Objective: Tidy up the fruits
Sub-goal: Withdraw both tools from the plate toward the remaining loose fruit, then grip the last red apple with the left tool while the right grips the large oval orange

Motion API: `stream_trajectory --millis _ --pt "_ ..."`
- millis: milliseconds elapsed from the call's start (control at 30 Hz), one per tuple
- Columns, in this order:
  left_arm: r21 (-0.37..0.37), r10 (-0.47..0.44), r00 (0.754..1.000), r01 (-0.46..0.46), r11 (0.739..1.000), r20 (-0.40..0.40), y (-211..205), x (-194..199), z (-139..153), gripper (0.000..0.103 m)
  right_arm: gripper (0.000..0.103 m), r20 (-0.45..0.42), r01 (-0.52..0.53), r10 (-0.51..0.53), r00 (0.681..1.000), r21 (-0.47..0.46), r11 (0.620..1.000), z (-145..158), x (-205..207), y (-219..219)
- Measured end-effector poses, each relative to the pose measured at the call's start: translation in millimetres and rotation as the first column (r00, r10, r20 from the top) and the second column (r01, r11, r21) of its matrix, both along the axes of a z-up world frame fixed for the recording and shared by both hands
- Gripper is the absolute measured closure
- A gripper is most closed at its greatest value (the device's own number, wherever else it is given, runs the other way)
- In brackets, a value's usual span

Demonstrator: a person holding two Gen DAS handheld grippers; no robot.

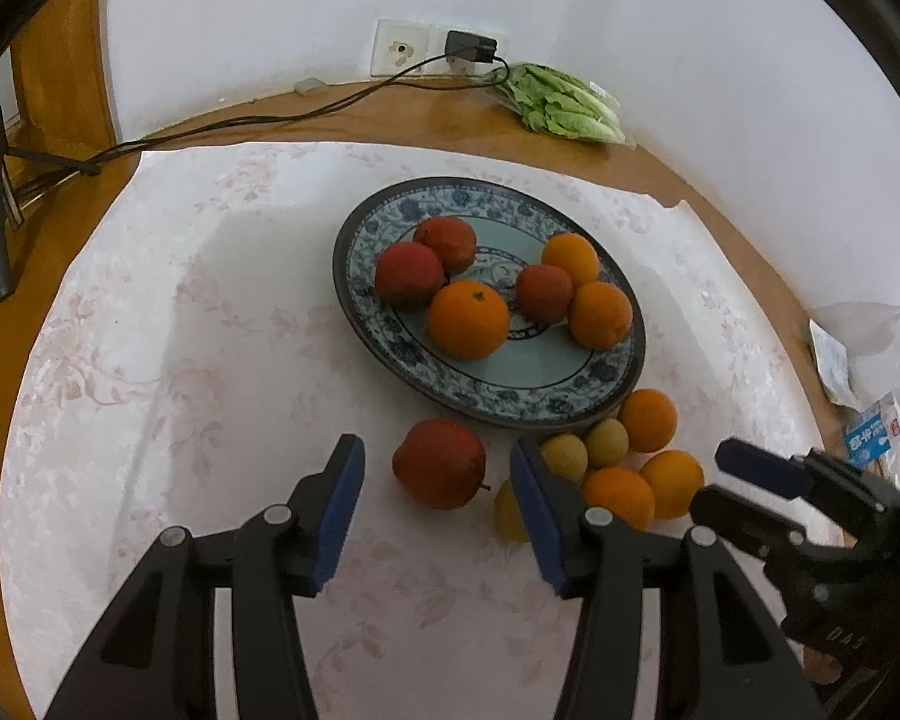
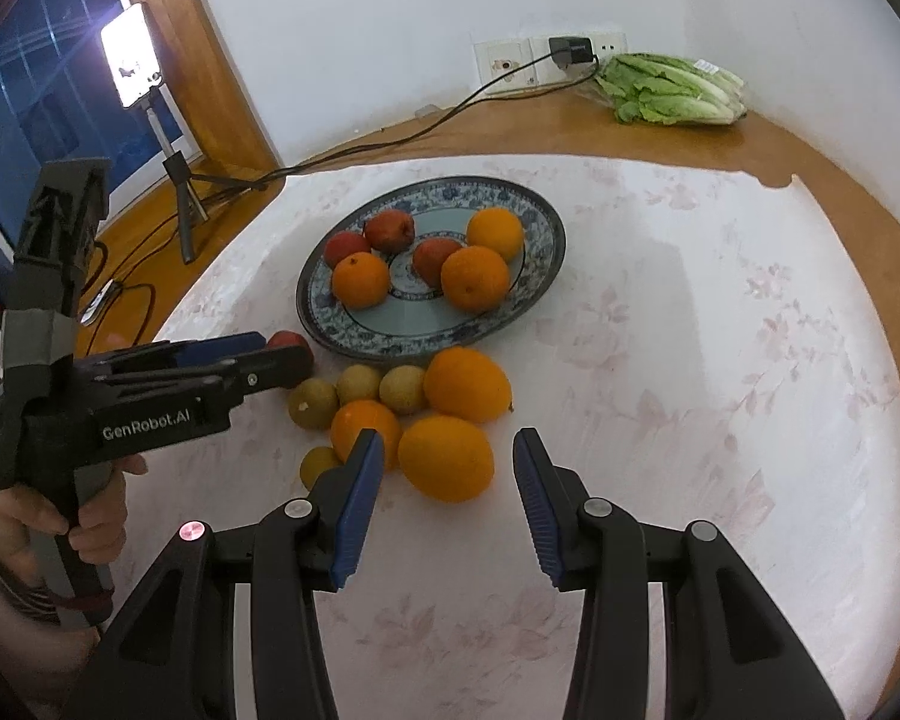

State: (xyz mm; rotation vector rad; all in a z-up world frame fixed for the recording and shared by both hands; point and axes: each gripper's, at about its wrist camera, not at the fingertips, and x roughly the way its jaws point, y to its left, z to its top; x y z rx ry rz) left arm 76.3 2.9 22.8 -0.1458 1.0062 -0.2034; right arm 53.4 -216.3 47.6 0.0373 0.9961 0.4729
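A blue-and-white patterned plate (image 1: 492,405) (image 2: 390,349) holds three red apples and three oranges. In front of it on the cloth lie a loose red apple (image 1: 439,462), three oranges and several small yellow-green fruits (image 1: 606,443) (image 2: 402,389). My left gripper (image 1: 435,450) (image 2: 283,348) is open, its fingers on either side of the red apple with gaps showing. My right gripper (image 2: 448,438) (image 1: 714,477) is open around the nearest orange (image 2: 447,459), the pads not pressing it. A hand (image 2: 96,516) holds the left gripper's handle.
A white floral cloth (image 2: 690,360) covers the round wooden table. Bagged lettuce (image 1: 564,102) (image 2: 672,90) lies at the back by a wall socket (image 2: 570,51) with a charger and cable. A lamp on a tripod (image 2: 180,180) stands at left. Packets (image 1: 870,432) lie at right.
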Motion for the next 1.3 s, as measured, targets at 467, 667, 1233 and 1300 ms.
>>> stream_trajectory --millis 467,667,1233,1300 --pt "0.004 0.015 1.0 -0.015 1.0 -0.013 -2 4 -10 0.06 0.057 -0.044 0.001 0.0 0.999 0.01 1.0 -19 2 2" --pt "0.001 0.01 1.0 -0.01 1.0 -0.011 -3 3 -12 0.067 0.057 -0.047 0.007 -0.006 0.999 0.025 1.0 -22 3 0" --pt "-0.014 0.025 1.0 -0.025 1.0 0.013 2 -5 -3 0.069 0.064 -0.031 0.01 -0.008 0.999 0.052 0.999 -23 2 2" --pt "-0.019 0.028 0.999 -0.028 0.999 0.02 3 -7 1 0.069 0.064 -0.033 0.015 -0.013 0.999 0.051 0.999 -22 1 2"
